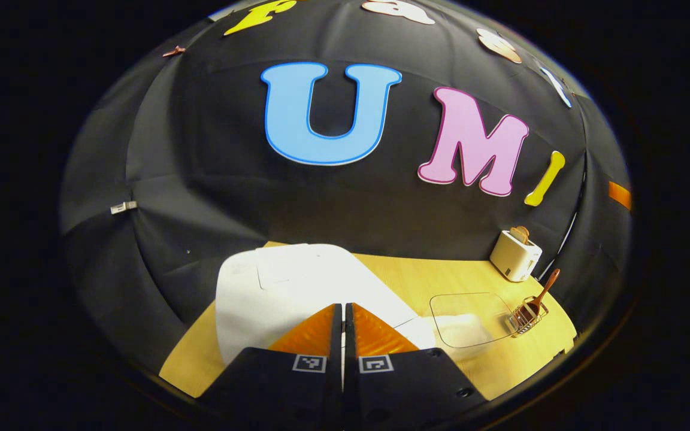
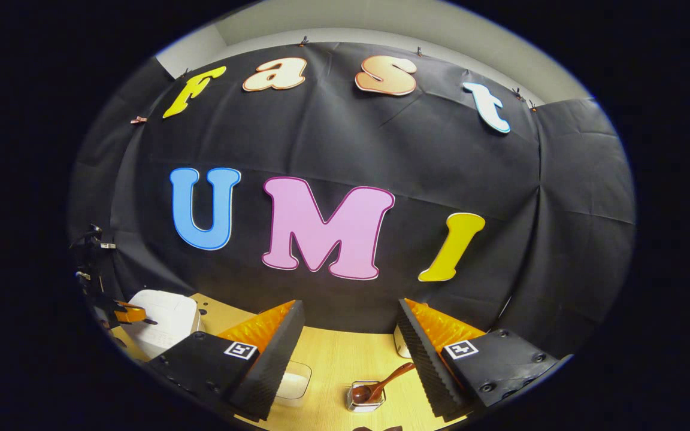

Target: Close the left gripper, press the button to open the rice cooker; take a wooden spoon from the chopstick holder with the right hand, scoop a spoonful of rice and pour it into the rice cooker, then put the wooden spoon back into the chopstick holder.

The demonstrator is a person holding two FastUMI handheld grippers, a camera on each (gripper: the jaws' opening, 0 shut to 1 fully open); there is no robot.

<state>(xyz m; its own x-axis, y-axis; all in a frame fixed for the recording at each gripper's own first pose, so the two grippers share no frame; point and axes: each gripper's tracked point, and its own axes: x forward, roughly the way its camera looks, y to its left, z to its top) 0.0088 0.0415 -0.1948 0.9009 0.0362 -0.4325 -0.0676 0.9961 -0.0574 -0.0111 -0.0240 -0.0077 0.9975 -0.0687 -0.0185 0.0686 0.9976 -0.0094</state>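
Two grippers are at work over the pale wooden table (image 1: 441, 272). The left gripper (image 1: 343, 317) has its fingers pressed together with nothing between them, tips poised right over the white, rounded plastic rice cooker (image 1: 273, 287), whose lid is down; a blunt closed tip suits pushing the release button, though I cannot make the button out. The right gripper (image 2: 345, 335) has its fingers spread wide and empty, framing the brown wooden spoon (image 2: 381, 383) at six o'clock between them, probably lined up for a grab. That spoon stands bowl-down in the small wire chopstick holder (image 2: 364, 396). At about nine o'clock of it sits a clear plastic box of white rice (image 2: 293, 378). A cream toaster (image 1: 515, 254) stands at the table's back. Apart from the wall, no writing is legible on any object.
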